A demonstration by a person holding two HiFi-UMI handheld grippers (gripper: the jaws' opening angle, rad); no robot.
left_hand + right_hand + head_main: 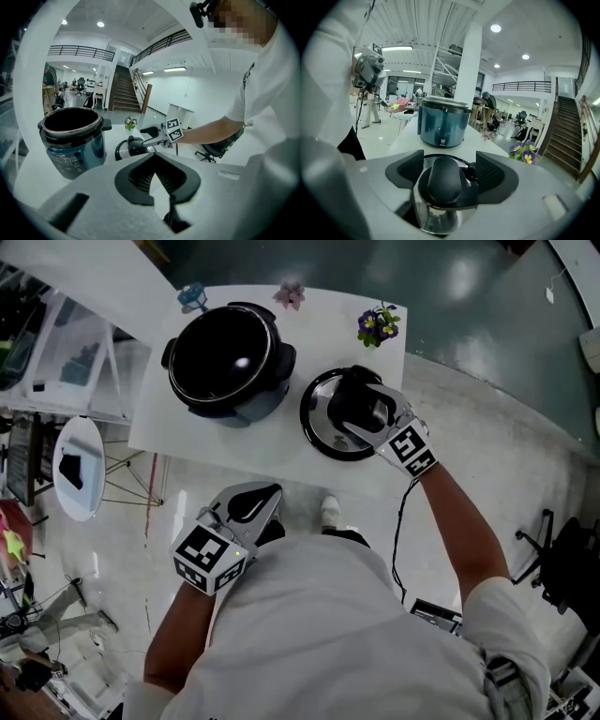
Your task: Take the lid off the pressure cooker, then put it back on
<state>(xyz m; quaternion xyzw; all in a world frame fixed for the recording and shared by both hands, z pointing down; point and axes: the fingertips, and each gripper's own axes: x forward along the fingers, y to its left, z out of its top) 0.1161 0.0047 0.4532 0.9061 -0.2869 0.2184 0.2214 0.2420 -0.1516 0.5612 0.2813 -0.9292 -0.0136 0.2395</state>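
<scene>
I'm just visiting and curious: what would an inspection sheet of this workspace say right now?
Surface: white table, carrying everything below.
Job's things: blue pressure cooker stands open; its round black-rimmed lid lies flat beside it.
Clutter: potted purple flowers, pink flower, small blue trinket at the far edge.
Grippers: right gripper open around the lid's knob; left gripper shut, empty, off the table.
Cables: black cable hangs from right gripper.
Surroundings: glossy floor, round white side table.

Bright, even overhead light; fisheye-warped, dark-vignetted edges.
</scene>
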